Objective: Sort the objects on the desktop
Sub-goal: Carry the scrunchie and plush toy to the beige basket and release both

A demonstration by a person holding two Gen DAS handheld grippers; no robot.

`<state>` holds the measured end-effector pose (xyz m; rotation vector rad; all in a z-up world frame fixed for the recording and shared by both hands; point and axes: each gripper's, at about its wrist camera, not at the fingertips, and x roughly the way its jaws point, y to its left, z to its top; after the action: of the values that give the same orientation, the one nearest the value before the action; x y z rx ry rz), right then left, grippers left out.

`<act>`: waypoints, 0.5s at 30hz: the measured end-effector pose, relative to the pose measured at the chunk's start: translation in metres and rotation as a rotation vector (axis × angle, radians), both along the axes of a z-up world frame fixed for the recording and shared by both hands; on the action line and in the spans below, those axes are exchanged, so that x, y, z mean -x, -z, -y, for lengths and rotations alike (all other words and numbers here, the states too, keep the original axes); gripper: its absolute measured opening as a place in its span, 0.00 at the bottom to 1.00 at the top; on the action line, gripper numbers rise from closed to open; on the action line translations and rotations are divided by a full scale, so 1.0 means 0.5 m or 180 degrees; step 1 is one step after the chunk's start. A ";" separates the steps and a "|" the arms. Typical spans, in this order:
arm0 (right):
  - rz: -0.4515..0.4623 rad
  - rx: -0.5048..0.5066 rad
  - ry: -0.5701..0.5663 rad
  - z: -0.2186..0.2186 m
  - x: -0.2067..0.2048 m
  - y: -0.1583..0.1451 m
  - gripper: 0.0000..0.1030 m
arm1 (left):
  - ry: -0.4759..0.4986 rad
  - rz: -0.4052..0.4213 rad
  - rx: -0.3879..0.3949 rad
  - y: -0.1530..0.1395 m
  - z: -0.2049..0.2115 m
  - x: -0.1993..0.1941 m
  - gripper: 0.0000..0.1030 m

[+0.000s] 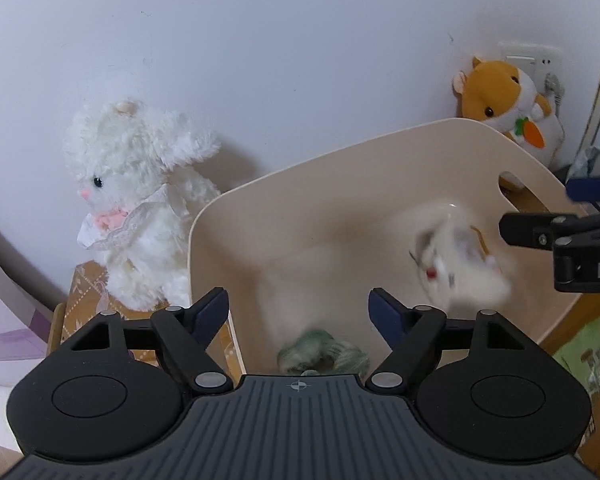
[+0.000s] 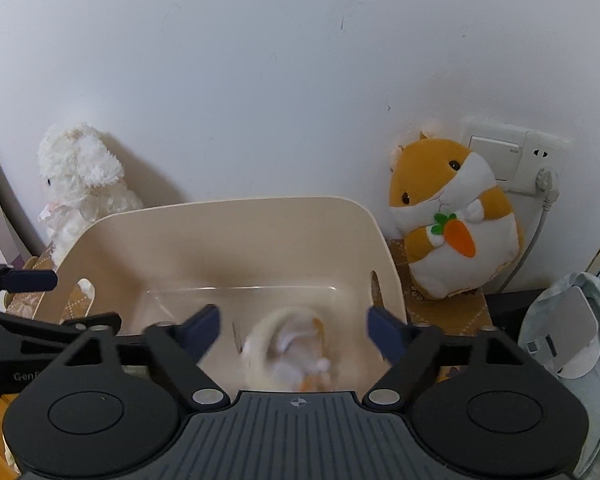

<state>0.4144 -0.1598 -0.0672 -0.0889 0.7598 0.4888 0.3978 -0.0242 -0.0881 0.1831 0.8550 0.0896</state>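
One bin (image 2: 236, 236) (two blurred toys (image 1: 458, 258) inside)

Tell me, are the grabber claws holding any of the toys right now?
No. The left gripper and right gripper are both open with nothing between their fingers. A small blurry plush is down in the beige bin, touching neither.

Blurred white-orange plush toy (image 2: 296, 356) inside cream bin (image 2: 228, 216).

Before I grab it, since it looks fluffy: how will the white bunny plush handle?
The white bunny plush is probably soft and light; its fluffy pile would compress under the fingers. Sitting upright on a box, it may topple if nudged.
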 end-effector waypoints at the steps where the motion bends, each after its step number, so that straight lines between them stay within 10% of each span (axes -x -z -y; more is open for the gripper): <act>1: 0.0031 -0.0011 0.0001 0.001 0.002 -0.005 0.95 | 0.0001 0.0015 0.0003 -0.002 -0.001 0.004 0.76; 15: 0.0312 0.0218 -0.0366 0.050 0.117 -0.055 1.00 | -0.0221 0.0172 0.0089 -0.074 -0.071 0.139 0.77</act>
<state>0.3560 -0.1849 -0.0396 -0.2200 0.6777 0.5636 0.3285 0.0114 -0.0512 0.1242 0.8084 0.1467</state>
